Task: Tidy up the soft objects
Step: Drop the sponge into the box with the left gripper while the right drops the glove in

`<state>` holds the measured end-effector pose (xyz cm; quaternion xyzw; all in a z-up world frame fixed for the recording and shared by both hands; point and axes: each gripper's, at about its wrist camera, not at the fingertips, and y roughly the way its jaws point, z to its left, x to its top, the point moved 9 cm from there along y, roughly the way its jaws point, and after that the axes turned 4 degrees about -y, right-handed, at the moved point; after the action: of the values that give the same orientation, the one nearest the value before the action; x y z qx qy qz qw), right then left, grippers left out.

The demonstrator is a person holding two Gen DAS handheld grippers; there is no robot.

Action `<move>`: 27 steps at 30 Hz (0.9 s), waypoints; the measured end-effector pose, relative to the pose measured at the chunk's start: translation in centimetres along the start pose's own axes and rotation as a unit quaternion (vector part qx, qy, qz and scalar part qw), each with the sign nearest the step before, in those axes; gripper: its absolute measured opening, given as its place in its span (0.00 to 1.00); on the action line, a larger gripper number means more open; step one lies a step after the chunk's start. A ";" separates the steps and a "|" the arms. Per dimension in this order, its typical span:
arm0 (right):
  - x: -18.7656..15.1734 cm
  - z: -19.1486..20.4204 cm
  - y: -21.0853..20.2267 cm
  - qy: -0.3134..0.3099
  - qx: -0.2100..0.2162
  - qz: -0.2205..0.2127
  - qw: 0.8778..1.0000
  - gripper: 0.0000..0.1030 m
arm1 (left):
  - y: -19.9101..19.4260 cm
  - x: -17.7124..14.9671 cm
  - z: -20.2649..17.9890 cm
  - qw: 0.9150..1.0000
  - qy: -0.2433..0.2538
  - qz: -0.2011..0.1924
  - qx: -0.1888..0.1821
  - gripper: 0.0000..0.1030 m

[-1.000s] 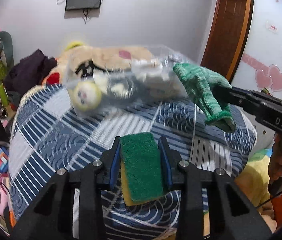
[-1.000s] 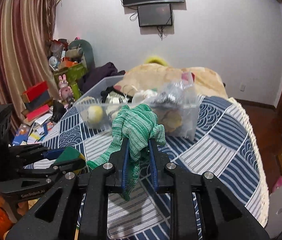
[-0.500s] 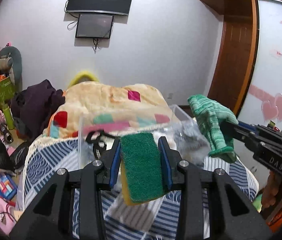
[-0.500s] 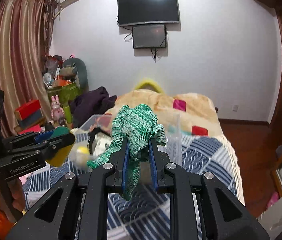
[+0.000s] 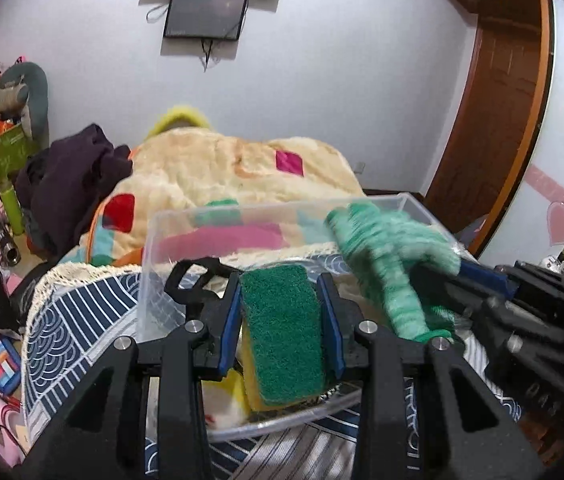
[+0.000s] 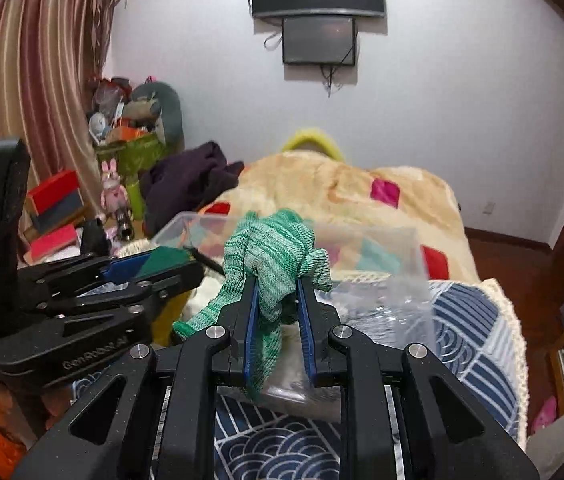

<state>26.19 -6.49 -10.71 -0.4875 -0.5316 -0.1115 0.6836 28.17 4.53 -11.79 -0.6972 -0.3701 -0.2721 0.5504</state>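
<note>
Green knit glove [image 6: 272, 258] sat pinched mid-frame in the right wrist view, bunched body above the jaws, cuff drooping lower left toward the left tool. Right gripper [image 6: 278, 312] had narrow jaws closed on the glove's middle. Judged very light, limp, stretchy; a grab through the bunched middle looked secure, loose ends would flop and could snag on the bin rim.

Sponge [image 5: 282, 332], green scrub face toward the camera with a yellow foam layer behind, was center-low in the left wrist view. Left gripper [image 5: 280, 328] had medium-wide jaws clamped on its two long sides. Judged light, springy, compressible; the rough face should give good friction, and a grip across the width looked fine, not crushed much.

In the left view the glove [image 5: 390, 256] appeared blurred at right of center, over the bin's right part, held by the other tool.

Clear plastic bin [image 5: 150, 248] was just behind and under both held items, the near rim low in the frame. Contents were partly hidden; something white and yellow showed low inside, could not tell what. Both items seemed over the opening, so the drop looked close, not yet done.

The bin rested on a blue patterned bedcover [image 6: 466, 320]. A beige blanket with coloured patches [image 6: 342, 188] lay behind the bin, dark clothing [image 6: 186, 184] left of that, and a wall screen [image 6: 318, 40] at upper center.
</note>
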 end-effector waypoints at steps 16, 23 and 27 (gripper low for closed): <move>0.0 -0.1 -2.3 -0.017 -0.001 0.003 1.000 0.38 | -2.1 -0.9 0.3 1.000 -0.001 0.005 -0.006 0.46; 1.9 -0.1 -7.1 -0.004 0.004 -0.050 0.999 0.38 | -7.9 0.6 -0.9 0.999 0.007 -0.049 -0.018 0.46; 2.6 0.2 -10.6 0.003 0.007 -0.085 0.996 0.38 | -11.5 0.9 -2.2 0.996 0.016 -0.082 -0.024 0.51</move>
<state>20.06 -10.67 -2.74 -0.4355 -0.5699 -0.1666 0.6766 19.42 4.01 -4.06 -0.6734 -0.4105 -0.3359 0.5150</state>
